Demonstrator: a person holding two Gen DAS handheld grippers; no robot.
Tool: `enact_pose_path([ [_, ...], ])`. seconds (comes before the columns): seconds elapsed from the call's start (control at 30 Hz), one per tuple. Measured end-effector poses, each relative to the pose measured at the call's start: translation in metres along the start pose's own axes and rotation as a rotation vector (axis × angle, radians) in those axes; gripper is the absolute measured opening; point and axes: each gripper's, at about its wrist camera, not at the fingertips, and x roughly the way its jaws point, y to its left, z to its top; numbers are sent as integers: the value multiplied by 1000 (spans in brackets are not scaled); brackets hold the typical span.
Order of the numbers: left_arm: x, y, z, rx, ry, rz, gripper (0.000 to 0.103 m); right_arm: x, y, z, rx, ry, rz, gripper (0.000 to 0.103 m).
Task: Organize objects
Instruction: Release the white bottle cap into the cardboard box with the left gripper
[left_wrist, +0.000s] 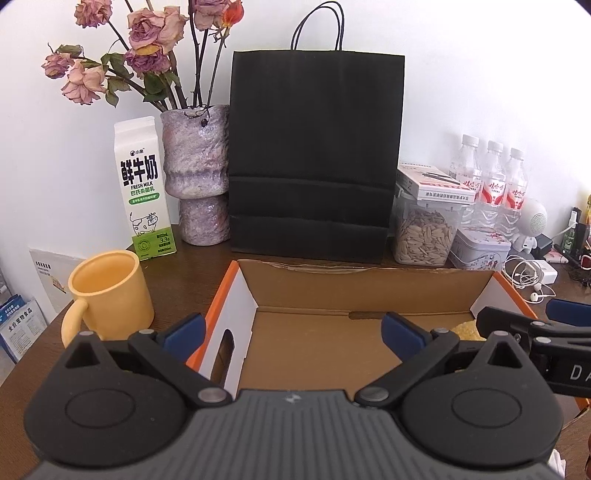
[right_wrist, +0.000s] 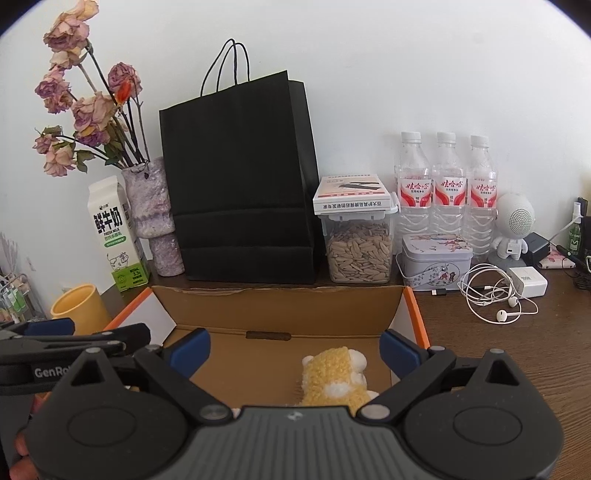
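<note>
Both hand-held grippers, left (left_wrist: 293, 328) & right (right_wrist: 295, 349), spread wide, empty; fuzzy yellow plush (right_wrist: 338, 380) in corrugated cardboard box (right_wrist: 280, 306).

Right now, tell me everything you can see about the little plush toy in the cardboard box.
The plush toy is small and fuzzy, yellow knit-looking fabric with white patches at its ears and muzzle. It lies on the brown floor of the open cardboard box, toward the box's right wall. Its lower part is hidden behind the right tool, whose blue pads stand apart on either side without touching it. In the left wrist view only a yellow sliver shows.
</note>
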Motion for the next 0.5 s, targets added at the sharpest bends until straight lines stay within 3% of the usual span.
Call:
enact_pose_path([
  [0.5,-81,0,-6,6,-38,-7,103,-77,12,-12,1,-39,6,99],
])
